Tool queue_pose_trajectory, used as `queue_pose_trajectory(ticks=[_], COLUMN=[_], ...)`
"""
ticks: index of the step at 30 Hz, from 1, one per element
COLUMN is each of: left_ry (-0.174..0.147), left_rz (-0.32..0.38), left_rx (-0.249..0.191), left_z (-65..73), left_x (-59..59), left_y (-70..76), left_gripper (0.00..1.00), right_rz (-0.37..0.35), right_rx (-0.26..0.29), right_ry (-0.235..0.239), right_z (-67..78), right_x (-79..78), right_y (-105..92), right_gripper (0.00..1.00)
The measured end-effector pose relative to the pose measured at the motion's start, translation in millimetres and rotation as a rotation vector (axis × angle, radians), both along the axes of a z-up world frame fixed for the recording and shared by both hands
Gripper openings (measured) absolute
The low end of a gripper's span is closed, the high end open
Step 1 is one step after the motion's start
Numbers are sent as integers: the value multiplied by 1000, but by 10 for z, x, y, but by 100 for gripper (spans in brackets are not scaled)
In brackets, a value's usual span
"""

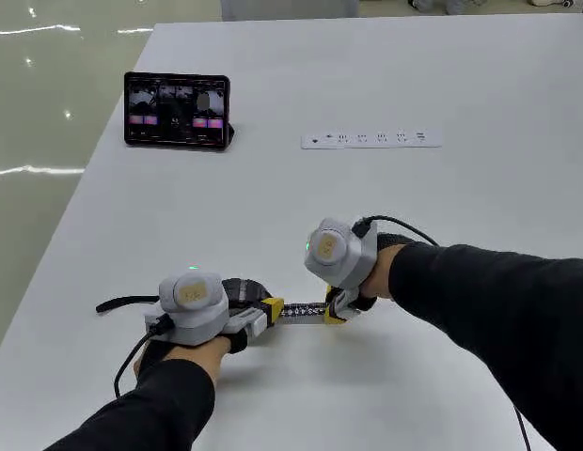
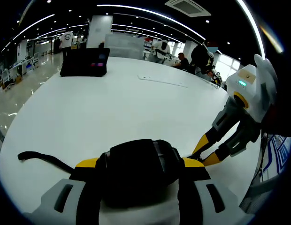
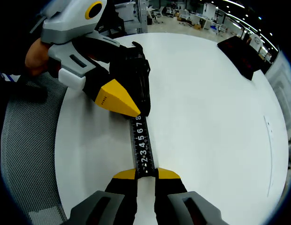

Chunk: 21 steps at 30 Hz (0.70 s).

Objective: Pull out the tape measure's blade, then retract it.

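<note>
The black tape measure case (image 1: 244, 289) lies on the white table (image 1: 386, 85), and my left gripper (image 1: 259, 306) is shut on it. In the left gripper view the case (image 2: 136, 173) sits between the yellow-tipped jaws, with its black strap (image 2: 42, 158) trailing left. A short length of black blade (image 1: 303, 309) runs right from the case to my right gripper (image 1: 334, 313), which is shut on the blade's end. In the right gripper view the numbered blade (image 3: 141, 147) shows roughly eight centimetres between the right gripper (image 3: 145, 174) and the case (image 3: 134, 70).
A black tablet (image 1: 176, 110) stands propped at the far left of the table. A white power strip (image 1: 370, 140) lies flat farther back. The table's left edge drops to a glossy floor. A grey mesh chair (image 3: 28, 140) sits beside the table.
</note>
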<state>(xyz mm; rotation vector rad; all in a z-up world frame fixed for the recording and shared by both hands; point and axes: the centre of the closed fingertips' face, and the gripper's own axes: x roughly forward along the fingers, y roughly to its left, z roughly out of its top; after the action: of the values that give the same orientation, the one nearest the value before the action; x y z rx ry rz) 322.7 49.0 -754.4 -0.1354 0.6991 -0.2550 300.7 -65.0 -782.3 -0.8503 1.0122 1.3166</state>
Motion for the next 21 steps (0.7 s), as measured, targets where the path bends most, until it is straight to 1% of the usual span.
queue_pose_trajectory(ticks=[6,21], left_ry=[-3,0], left_rz=[-3,-7], left_rx=[-9,-19], left_z=[5,4], left_x=[-5,-3], left_y=[4,2], left_gripper=[62,62], right_rz=[0,-2], right_rx=[10,28], right_ry=[3,8], right_z=[0,-1], right_x=[-7,-8], right_y=[44,120], right_gripper=[9,10])
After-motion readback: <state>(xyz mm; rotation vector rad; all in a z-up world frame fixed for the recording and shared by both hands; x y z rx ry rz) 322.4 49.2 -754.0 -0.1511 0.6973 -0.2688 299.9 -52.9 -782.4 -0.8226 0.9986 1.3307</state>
